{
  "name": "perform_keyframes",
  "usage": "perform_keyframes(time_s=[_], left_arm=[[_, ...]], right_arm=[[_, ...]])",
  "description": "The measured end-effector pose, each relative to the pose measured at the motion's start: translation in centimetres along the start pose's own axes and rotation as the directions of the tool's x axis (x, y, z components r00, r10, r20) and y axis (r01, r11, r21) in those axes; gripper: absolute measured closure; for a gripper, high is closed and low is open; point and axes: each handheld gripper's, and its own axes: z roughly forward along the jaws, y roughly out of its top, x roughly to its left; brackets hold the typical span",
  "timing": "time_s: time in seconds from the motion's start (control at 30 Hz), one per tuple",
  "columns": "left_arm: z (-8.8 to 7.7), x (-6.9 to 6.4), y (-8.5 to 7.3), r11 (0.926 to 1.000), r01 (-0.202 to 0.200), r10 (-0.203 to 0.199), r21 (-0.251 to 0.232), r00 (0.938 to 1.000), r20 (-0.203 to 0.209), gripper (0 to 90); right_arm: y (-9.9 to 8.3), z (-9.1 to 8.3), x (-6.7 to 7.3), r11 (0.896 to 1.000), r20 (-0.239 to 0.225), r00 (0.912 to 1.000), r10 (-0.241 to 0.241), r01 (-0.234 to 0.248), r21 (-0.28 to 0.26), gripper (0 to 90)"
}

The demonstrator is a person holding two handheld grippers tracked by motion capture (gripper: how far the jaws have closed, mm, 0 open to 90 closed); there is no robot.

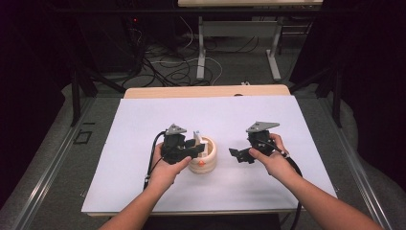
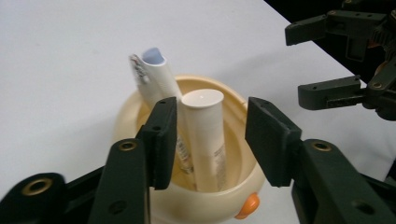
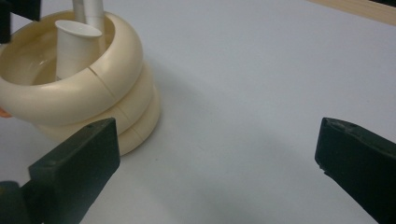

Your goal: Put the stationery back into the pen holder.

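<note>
Cream holder (image 1: pixel 203 162) on white tabletop (image 1: pixel 143 134)

From above and behind the hands we look forward and down over the whole table (image 1: pixel 143 191), far enough off to take in the floor beyond. Riding on the left gripper (image 2: pixel 210 135), we look along its jaws from close up, down into the cup (image 2: pixel 135 112) just ahead, with the right gripper (image 2: pixel 322 63) farther off. On the right gripper (image 3: pixel 215 154) we sit low, near the tabletop, the cup (image 3: pixel 116 70) ahead of its left jaw. All three views share that cup.
</note>
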Motion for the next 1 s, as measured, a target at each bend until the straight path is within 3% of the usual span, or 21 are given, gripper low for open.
perform_keyframes(time_s=[0.2, 0.33, 0.53, 0.6, 0.77, 0.83, 1.0], left_arm=[[-1.2, 1.5, 0.0, 0.999, -0.015, 0.013, -0.043, 0.9986, -0.052, 42.4], [-1.9, 2.8, -0.2, 0.9977, -0.023, 0.017, -0.064, 0.9954, -0.094, 39.1], [-2.5, 4.9, -0.6, 0.9957, -0.024, 0.01, -0.09, 0.9884, -0.152, 31.9], [-2.8, 5.6, -0.8, 0.9963, -0.026, 0.013, -0.082, 0.9872, -0.159, 31.3], [-3.1, 7.1, -1.2, 0.9976, -0.018, 0.004, -0.067, 0.9772, -0.212, 27.9], [-3.2, 7.6, -1.4, 0.9986, -0.003, -0.008, -0.053, 0.9778, -0.209, 27.9], [-3.1, 8.4, -2.0, 0.9996, -0.025, 0.021, -0.014, 0.9673, -0.253, 27.0]], right_arm=[[-0.6, -0.2, -1.0, 0.999, 0.033, 0.9992, 0.021, -0.02, -0.029, 0.0], [-1.0, -0.4, -1.6, 0.998, 0.05, 0.9973, 0.054, -0.052, -0.037, 0.0], [-1.5, -0.5, -2.8, 0.997, 0.09, 0.9941, 0.061, -0.056, -0.051, 0.0], [-1.7, -0.6, -3.1, 0.996, 0.098, 0.9923, 0.076, -0.07, -0.057, 0.0], [-2.0, -0.7, -3.9, 0.994, 0.116, 0.9883, 0.098, -0.091, -0.065, 0.0], [-2.2, -0.7, -4.1, 0.992, 0.117, 0.9869, 0.11, -0.102, -0.072, 0.0], [-2.6, -0.6, -4.4, 0.991, 0.142, 0.9825, 0.121, -0.112, -0.073, 0.0]])
